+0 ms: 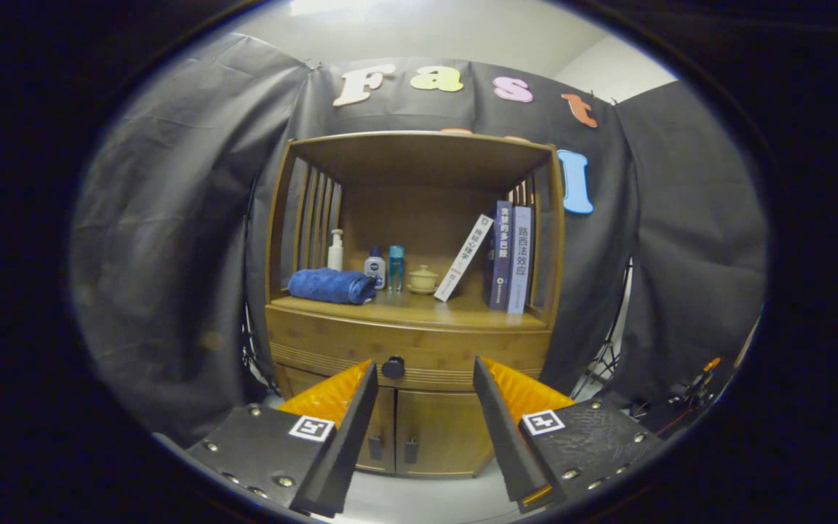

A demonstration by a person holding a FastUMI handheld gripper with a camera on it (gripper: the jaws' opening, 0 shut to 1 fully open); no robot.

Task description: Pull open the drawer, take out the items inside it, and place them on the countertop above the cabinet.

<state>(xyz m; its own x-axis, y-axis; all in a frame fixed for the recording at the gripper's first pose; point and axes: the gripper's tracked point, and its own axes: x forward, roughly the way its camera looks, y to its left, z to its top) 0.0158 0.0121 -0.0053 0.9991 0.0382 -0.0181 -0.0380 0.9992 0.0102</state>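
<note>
The gripper (pixel 425 367) is released: its two fingers stand apart with nothing between them, and both are well short of the cabinet (pixel 412 320).

Key relation: the drawer (pixel 408 349) is shut and lies straight ahead of the fingers, beyond their tips. Its single round knob (pixel 393 367) appears in the gap between the fingers, closer to the left finger than to the right. The drawer front runs side to side across the cabinet, just below the countertop (pixel 426 309), so the pull must come straight back toward the gripper. In my judgement, the next move calls for a forward approach with a slight shift to the left, so that the knob sits centred between the fingers before they close.

The items inside the drawer are hidden; their number cannot be told.

Count of items on the countertop, left to right:
- one rolled towel (pixel 332 285), lying with its long axis side to side
- one pump bottle (pixel 335 251)
- two small bottles (pixel 385 268), upright, side by side
- one lidded cup (pixel 423 279)
- three books (pixel 495 258): one leaning, two upright against the right side wall

Below the drawer are two cabinet doors (pixel 419 433), both shut.

The bare stretch of countertop in front of the cup looks like the likeliest place for the drawer's items.
</note>
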